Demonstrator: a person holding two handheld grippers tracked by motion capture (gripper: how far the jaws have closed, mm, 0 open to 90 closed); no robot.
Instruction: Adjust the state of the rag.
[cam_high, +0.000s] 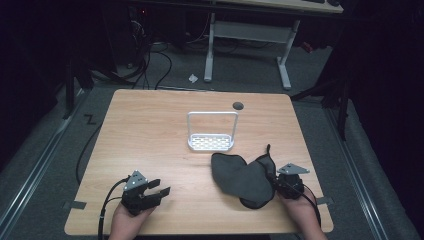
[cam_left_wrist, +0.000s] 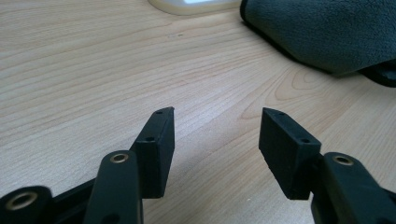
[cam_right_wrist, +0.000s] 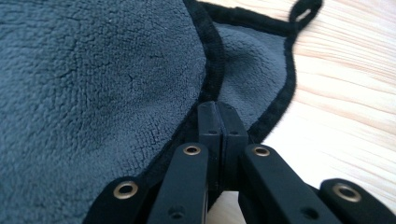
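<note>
A dark grey fleece cloth (cam_high: 240, 175) with a black hem lies crumpled at the table's front right, a small hanging loop (cam_right_wrist: 306, 11) at one corner. My right gripper (cam_high: 272, 179) sits at the cloth's right edge. In the right gripper view its jaws (cam_right_wrist: 218, 109) are pressed together on the black hem, the cloth (cam_right_wrist: 93, 84) spreading out beyond them. My left gripper (cam_high: 159, 189) rests at the front left, open, with bare wood between its jaws (cam_left_wrist: 217, 126). The cloth (cam_left_wrist: 327, 32) lies farther off to its upper right.
A white rack (cam_high: 211, 142) with a tall wire handle and a perforated base stands mid-table, behind the cloth; its base edge (cam_left_wrist: 191, 5) shows in the left gripper view. The wooden table (cam_high: 150, 130) has a round cable hole (cam_high: 238, 105) near its far edge.
</note>
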